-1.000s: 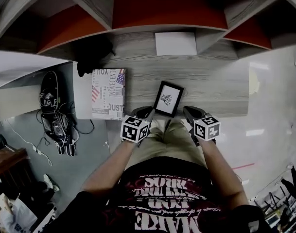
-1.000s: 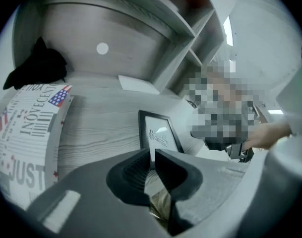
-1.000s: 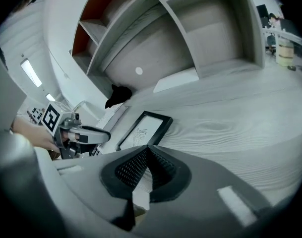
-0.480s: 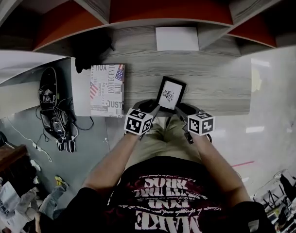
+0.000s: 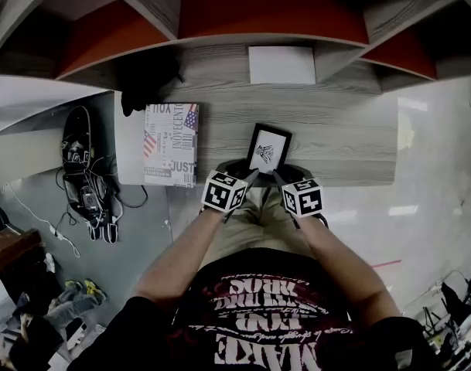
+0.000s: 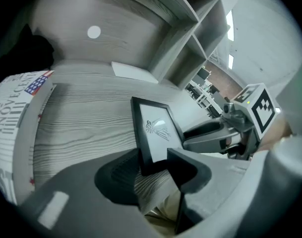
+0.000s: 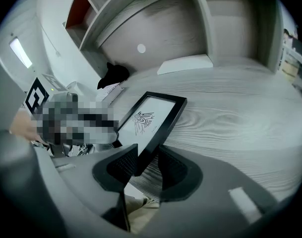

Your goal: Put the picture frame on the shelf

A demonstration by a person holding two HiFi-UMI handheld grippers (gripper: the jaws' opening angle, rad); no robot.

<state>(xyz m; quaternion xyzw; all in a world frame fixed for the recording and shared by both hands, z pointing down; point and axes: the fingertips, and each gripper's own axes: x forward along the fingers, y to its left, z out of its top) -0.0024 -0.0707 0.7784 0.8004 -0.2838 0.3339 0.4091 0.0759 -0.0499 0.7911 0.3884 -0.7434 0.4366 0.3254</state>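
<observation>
Picture frame [image 5: 267, 150] was a black one with a little bird-ish drawing in it. It lay on the wood-grain desktop [image 5: 351, 141] with its near short edge right at the desk's front lip. Its long axis ran away from the person toward the shelf [image 5: 270, 10], with the far end leaning a touch to the right.

Both claws were parked at the frame's near end, one per corner, so neither hand was really closer. The left gripper [image 6: 153, 172] had the near-left corner poking in between its jaws. They were spread, and I could see bare wood between the frame and the right-hand jaw, so I wouldn't call that a grip. The right gripper [image 7: 148, 168] was the same deal on the near-right corner. Its jaws had just swung wide open, with the corner sitting between them but not pinched.

Out from the frame, a flag-printed box [image 5: 172, 145] sat well off its left side. A flat white slab [image 5: 281, 65] lay past its far end, up against the shelf. A dark bundle [image 5: 146, 79] was off to the far left of it. The orange-backed cubbies were straight beyond the frame's far end. My guess is that both claws clamp the near corners, then the frame goes up and forward along its own length.
</observation>
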